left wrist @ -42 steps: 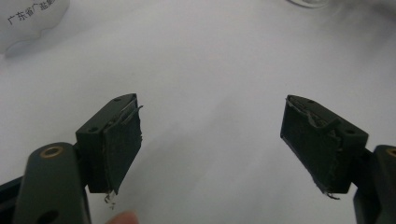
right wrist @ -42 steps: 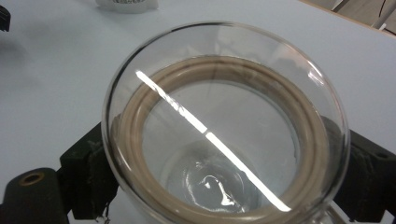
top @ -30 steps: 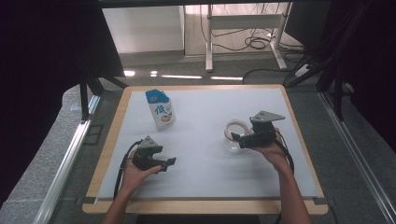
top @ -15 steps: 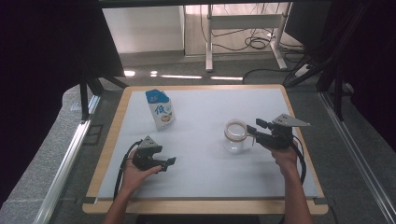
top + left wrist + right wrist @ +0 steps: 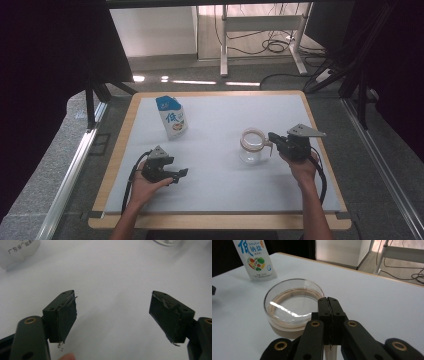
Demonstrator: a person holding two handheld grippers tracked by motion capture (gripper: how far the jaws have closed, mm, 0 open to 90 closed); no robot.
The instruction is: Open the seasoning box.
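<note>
We are pinching the handle of the jar, right of centre in the high view, with the right gripper pressed together. The left gripper, lower left, is resting spread wide over bare table. The pouch is standing upper left, well apart.

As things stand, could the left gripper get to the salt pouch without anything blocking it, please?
Probably yes: the left gripper is open, and bare table lies between it and the upright salt pouch; the glass jar stands off to the side.
</note>
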